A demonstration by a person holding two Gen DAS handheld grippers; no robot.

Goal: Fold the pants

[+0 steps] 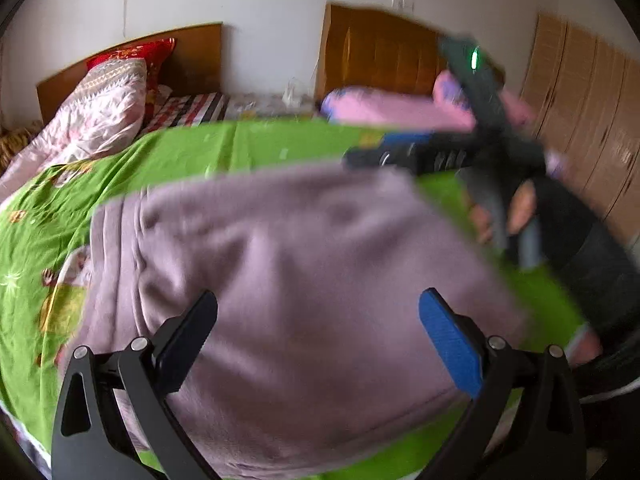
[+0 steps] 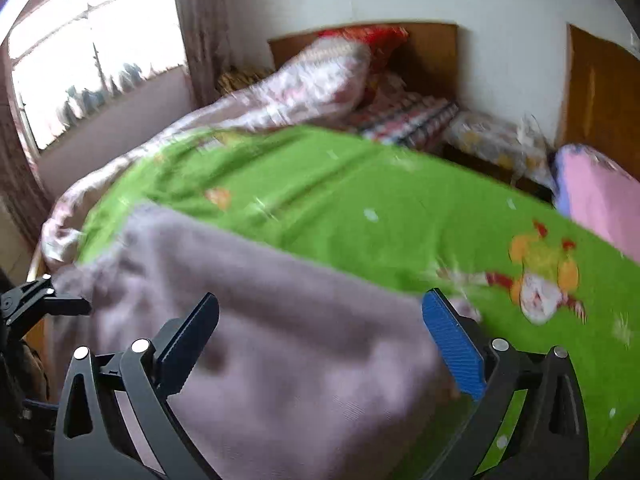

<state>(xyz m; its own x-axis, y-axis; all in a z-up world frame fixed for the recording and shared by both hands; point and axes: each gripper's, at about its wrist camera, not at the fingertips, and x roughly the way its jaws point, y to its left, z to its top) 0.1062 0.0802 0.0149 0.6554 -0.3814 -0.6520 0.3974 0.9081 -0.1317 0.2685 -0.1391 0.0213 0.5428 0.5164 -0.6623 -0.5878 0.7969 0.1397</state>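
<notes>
- Fingers of the left gripper (image 1: 318, 340) are standing wide apart with nothing pinched between them, hanging just over the mauve pants (image 1: 280, 280); that spread suggests either a fresh release or a readiness to take hold of a new edge.
- Fingers of the right gripper (image 2: 320, 340) are likewise gaping wide and empty above the same cloth, so neither tool is carrying the garment.
- Pants are lying in a broad, soft block on the green bedspread (image 2: 320, 184), near the bed's closer edge, which is keeping them within easy reach of both hands; their fleecy cloth will probably slump rather than crease sharply.
- In the left view, the person's hand (image 1: 516, 208) is gripping the right tool's handle beside the pants' right edge, apparently placing it for the next fold.
- Farther off, a pale patterned quilt (image 1: 100, 116) is sitting bundled by the wooden headboard (image 1: 192, 56), likely pushed back to free space.
- Pink bedding (image 1: 384, 110) is lying on a second bed, well apart.
</notes>
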